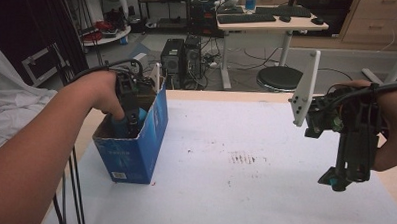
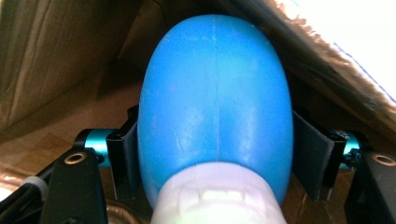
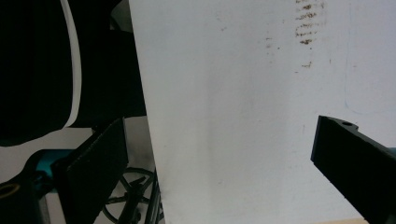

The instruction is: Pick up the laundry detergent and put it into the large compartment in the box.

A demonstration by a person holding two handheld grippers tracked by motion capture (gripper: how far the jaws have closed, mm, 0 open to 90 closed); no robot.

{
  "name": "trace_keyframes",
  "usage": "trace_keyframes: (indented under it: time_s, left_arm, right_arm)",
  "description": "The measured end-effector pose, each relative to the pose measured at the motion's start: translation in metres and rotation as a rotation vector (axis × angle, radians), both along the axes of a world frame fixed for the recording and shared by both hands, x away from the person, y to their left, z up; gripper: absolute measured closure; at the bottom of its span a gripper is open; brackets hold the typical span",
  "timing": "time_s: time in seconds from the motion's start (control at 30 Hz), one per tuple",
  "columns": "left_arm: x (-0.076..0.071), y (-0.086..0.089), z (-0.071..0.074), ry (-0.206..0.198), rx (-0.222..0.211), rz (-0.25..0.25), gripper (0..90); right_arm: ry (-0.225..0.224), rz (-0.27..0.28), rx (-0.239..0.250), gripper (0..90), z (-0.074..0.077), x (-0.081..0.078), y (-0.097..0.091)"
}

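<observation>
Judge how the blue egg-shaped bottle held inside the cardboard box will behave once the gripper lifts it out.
The blue bottle looks smooth and rounded, so it may slip between the flat jaws of the left gripper, which pinch its curved sides. It looks like moulded plastic with a seam, so probably light and fairly stiff. Laid on its side on the table, it would likely roll.

Tabletop: white sheet, light wood showing along far and right edges; a patch of brown-red smudged streaks near its middle. Box: blue outside with white print, plain brown cardboard inside. Object between left gripper jaws: glossy bright blue, white at the near end. Both grippers black with teal fittings; right gripper carries a white plate.
</observation>
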State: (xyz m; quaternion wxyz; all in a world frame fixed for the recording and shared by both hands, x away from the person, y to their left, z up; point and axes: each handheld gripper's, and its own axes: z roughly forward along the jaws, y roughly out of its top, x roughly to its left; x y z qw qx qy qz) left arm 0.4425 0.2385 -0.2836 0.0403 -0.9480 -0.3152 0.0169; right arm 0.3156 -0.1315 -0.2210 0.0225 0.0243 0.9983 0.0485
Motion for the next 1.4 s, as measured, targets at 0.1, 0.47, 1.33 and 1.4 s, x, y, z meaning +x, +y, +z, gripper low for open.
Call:
trace_keyframes:
  time_s: [0.1,0.47,1.33,1.4]
  left_arm:
    - [0.0,0.0,0.006,-0.009,-0.003,0.004,28.4]
    - [-0.004,0.001,0.032,-0.033,0.006,0.018,22.6]
    - [-0.017,-0.025,0.074,-0.076,0.009,0.025,6.4]
    - [-0.017,-0.027,0.075,-0.078,0.009,0.022,5.5]
  right_arm:
    - [0.001,-0.003,-0.001,3.3,0.0,0.0,0.0]
    - [0.002,0.004,0.0,3.2,-0.001,0.001,0.001]
    - [0.007,0.007,-0.001,3.2,-0.001,-0.002,0.0]
    - [0.007,0.007,0.0,3.2,-0.002,-0.002,0.0]
